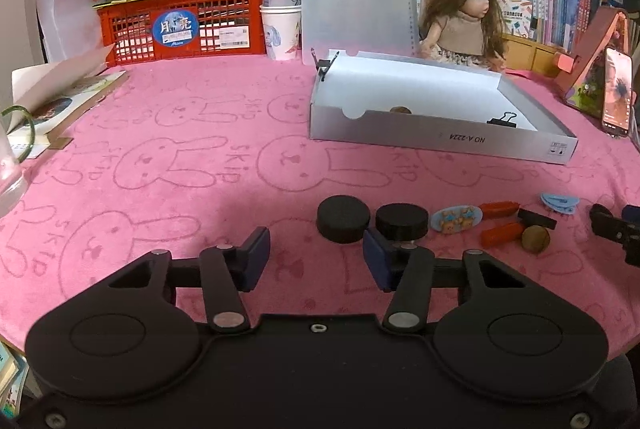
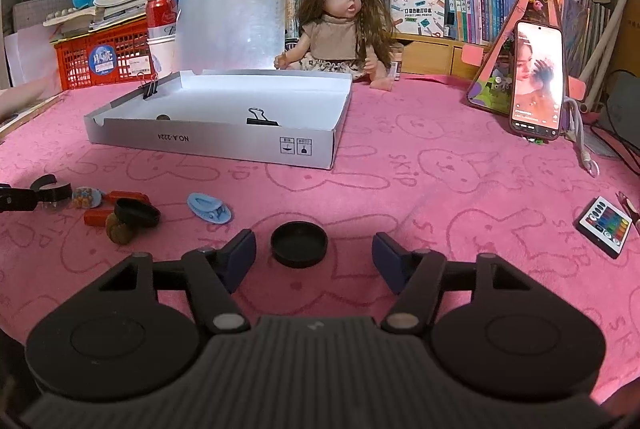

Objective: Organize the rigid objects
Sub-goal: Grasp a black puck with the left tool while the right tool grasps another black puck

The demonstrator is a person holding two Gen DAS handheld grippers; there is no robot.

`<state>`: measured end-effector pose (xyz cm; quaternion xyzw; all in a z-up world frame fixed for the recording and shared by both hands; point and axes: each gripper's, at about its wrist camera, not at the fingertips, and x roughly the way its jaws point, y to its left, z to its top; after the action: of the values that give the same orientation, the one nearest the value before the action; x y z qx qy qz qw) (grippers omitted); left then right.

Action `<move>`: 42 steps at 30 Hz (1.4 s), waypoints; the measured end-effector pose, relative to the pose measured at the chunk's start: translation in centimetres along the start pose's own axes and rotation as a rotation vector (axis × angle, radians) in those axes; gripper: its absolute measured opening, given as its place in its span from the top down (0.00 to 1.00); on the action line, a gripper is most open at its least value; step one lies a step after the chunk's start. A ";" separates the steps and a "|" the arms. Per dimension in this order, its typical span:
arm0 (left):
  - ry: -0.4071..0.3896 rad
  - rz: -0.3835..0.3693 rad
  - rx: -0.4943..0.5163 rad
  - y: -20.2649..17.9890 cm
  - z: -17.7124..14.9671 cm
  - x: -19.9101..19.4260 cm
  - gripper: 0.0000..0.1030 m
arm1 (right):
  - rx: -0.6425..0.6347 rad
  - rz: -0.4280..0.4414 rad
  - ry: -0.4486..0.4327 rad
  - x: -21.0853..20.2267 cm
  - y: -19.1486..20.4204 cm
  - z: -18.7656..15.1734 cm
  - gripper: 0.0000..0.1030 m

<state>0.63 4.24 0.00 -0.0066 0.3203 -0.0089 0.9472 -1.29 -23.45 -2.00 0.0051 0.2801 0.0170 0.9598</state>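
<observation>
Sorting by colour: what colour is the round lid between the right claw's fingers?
Black lid, clearest in the right wrist view.

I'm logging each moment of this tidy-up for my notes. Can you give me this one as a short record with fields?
surface: pink bunny-print cloth
container: white box, lid up, on the cloth
in box: binder clip, a small brown item, partly hidden
loose items: black lid, two black pucks, blue clip, walnut
left gripper: open, nothing between the pads
right gripper: open, black lid between the fingers, untouched
</observation>
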 end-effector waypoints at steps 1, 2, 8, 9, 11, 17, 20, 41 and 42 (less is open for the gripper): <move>-0.005 0.002 0.005 -0.2 0.1 0.2 0.52 | 0.000 0.000 -0.002 0.1 0.0 0.0 0.27; -0.013 0.002 0.010 -0.4 0.1 0.4 0.52 | 0.001 -0.002 -0.003 0.1 0.0 0.0 0.27; -0.039 0.016 0.018 -1.2 0.4 1.8 0.53 | 0.006 -0.007 -0.014 0.3 0.1 -0.2 0.32; -0.044 0.020 0.022 -1.3 0.4 1.9 0.53 | 0.006 -0.006 -0.016 0.3 0.1 -0.2 0.34; -0.047 0.025 0.025 -1.5 0.5 2.1 0.53 | 0.008 -0.003 -0.020 0.3 0.2 -0.3 0.38; -0.046 0.020 0.028 -1.6 0.7 2.0 0.70 | 0.016 0.015 -0.034 0.1 0.3 -0.2 0.64; -0.046 0.014 0.020 -1.6 0.8 1.7 0.70 | 0.015 0.025 -0.048 -0.3 0.4 -0.2 0.65; -0.096 -0.027 0.015 -2.3 2.6 -1.1 0.70 | 0.012 0.029 -0.088 -1.2 0.6 1.4 0.65; -0.096 -0.028 0.014 -2.3 2.6 -1.1 0.70 | 0.014 0.030 -0.088 -1.2 0.5 1.5 0.65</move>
<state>1.33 1.96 2.82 -0.0050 0.2742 -0.0241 0.9613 -1.54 -22.97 -0.08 0.0166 0.2374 0.0291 0.9708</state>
